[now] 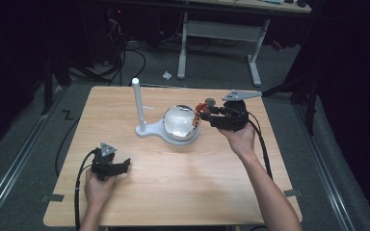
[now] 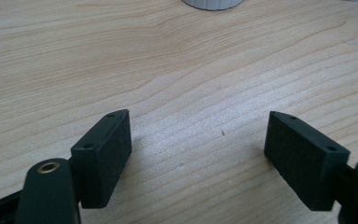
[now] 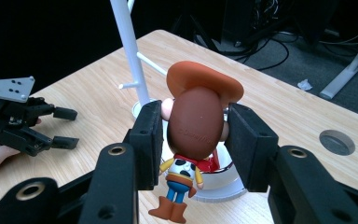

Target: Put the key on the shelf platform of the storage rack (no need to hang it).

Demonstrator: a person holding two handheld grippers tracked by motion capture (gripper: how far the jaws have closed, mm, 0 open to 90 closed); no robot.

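Observation:
My right gripper (image 3: 193,128) is shut on a cowboy figurine (image 3: 193,135) with an orange hat, brown head, yellow shirt and blue trousers, squeezing its head from both sides. In the high view the right gripper (image 1: 203,111) holds the figurine (image 1: 198,111) just above the right rim of a shiny white bowl (image 1: 179,122). The bowl (image 3: 223,182) sits below the figurine's feet. My left gripper (image 1: 124,164) rests low at the table's front left, open, with bare wood between its pads (image 2: 107,154). That left gripper (image 3: 58,126) also appears far left in the right gripper view.
A white stand with an upright pole (image 1: 137,103) and side pegs (image 3: 130,44) shares the base beside the bowl. The light wooden table (image 1: 173,192) has a round cable hole (image 3: 337,142) near its far right. Desk legs and cables lie on the floor beyond.

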